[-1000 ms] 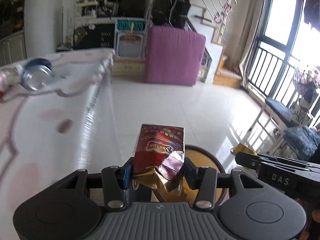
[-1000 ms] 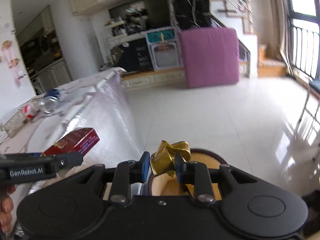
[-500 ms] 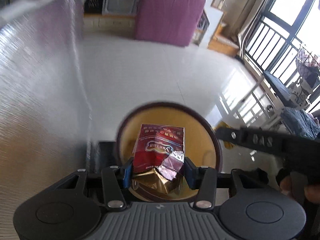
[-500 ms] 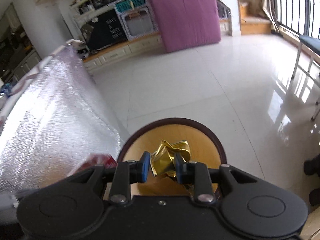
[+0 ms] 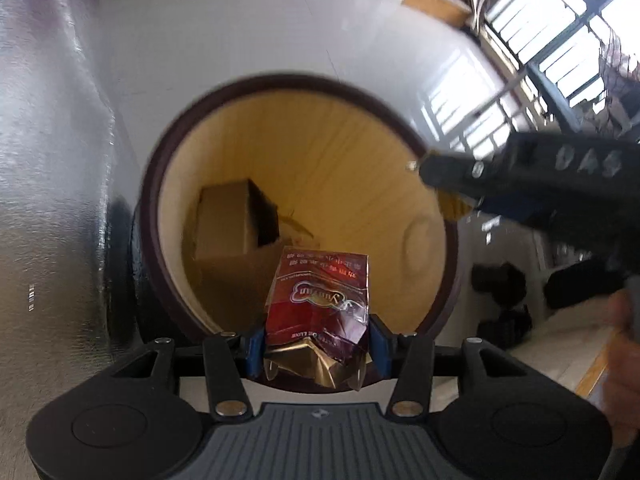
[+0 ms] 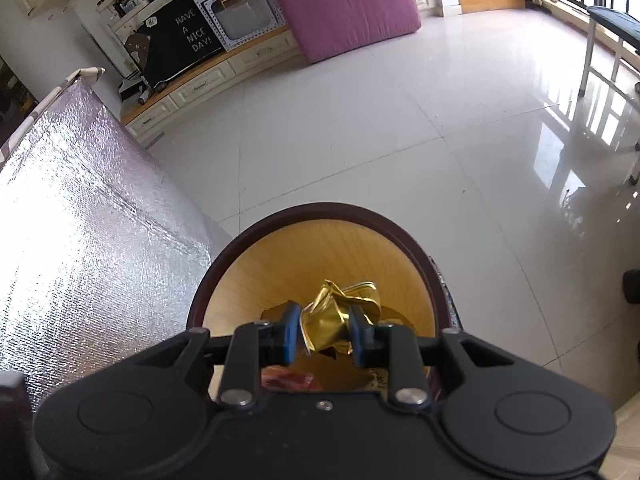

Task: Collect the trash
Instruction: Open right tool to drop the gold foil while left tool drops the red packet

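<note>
Left gripper [image 5: 316, 346] pinches a red packet [image 5: 320, 300], right gripper [image 6: 325, 334] pinches gold foil [image 6: 336, 312]; both hang over the bin [image 6: 312, 212] below, ready to drop.

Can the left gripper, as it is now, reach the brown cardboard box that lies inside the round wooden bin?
Probably not yet. The left gripper is shut on a red snack wrapper, so its jaws are full. The brown cardboard box lies deep in the round wooden bin, whose mouth is otherwise open.
</note>
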